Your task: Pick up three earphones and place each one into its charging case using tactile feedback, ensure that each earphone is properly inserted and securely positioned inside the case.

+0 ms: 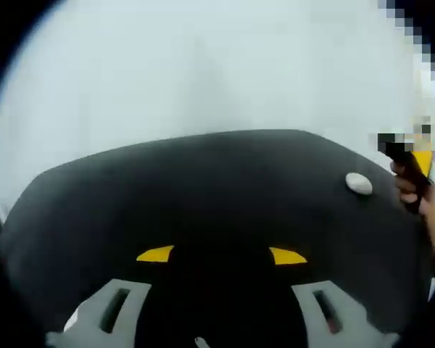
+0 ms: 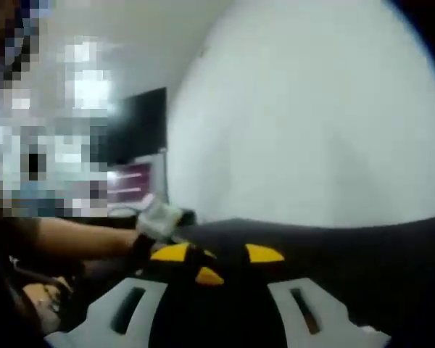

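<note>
Left gripper view: we look along the left gripper (image 1: 222, 255); its two grey jaws with yellow tips rise from the bottom edge and stand wide apart with nothing between them
Surface: black mat (image 1: 203, 196) spreads under and ahead of the jaws; a pale wall (image 1: 203, 65) stands behind it
Earphone item: a small white oval object (image 1: 359, 183) lies on the mat, far to the right and well apart from the jaws; we cannot tell whether it is an earphone or a case
Other tool: the right gripper (image 1: 413, 163) enters from the right edge, black and yellow, with a hand (image 1: 420, 196) on it, near the white object; we cannot tell its jaw spread here
Right gripper view: the right gripper (image 2: 217, 254) shows grey jaws and yellow tips, spread wide and holding nothing
Other tool: the left gripper (image 2: 192, 264) comes in from the left, yellow tips just beside ours; a forearm (image 2: 72, 235) leads to it
Background: dark screen (image 2: 141, 127) at left; pale wall (image 2: 312, 109) ahead; black mat (image 2: 362, 254) below
</note>
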Tool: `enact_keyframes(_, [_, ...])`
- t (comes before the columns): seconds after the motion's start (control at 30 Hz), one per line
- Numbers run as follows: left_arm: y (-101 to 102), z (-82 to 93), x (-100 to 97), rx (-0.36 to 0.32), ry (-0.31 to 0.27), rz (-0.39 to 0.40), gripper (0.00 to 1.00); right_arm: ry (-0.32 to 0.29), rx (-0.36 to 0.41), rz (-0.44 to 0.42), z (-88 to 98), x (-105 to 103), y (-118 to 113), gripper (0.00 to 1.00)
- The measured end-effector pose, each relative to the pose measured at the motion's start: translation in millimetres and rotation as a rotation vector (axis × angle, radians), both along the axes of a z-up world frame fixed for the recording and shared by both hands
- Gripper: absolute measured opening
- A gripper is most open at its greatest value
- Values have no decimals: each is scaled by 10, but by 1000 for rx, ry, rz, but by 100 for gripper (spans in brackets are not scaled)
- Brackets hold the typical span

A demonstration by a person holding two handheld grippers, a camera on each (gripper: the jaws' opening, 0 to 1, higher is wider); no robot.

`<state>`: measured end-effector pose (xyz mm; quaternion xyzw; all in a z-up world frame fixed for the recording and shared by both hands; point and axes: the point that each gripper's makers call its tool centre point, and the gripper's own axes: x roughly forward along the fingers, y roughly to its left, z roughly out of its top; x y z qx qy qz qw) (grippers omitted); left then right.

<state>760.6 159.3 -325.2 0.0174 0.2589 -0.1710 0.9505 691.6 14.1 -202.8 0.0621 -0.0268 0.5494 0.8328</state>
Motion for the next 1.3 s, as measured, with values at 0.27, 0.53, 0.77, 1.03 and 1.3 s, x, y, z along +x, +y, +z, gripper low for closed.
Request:
enact_keyframes(0.27, [0,-11,27,-26,-39,25,34,-12,-6,-13,13,30,-35,30])
enact_keyframes(0.53, [-487,275,-307,-62,-96,-195,33,-2,101,-81,234,154,-306,30])
enact_keyframes(0.77, [-1353,406,-1065,-25,-126,-570,33,33,189,-107,354,205,-464,30])
enact_keyframes(1.03, [-1687,200,-1513,46,-86,-760,32,84,116,-127,132,364,-450,30])
enact_keyframes(1.3, [-1424,206,-1449,149,-73,-873,57,95,47,-93,-2,311,-386,30])
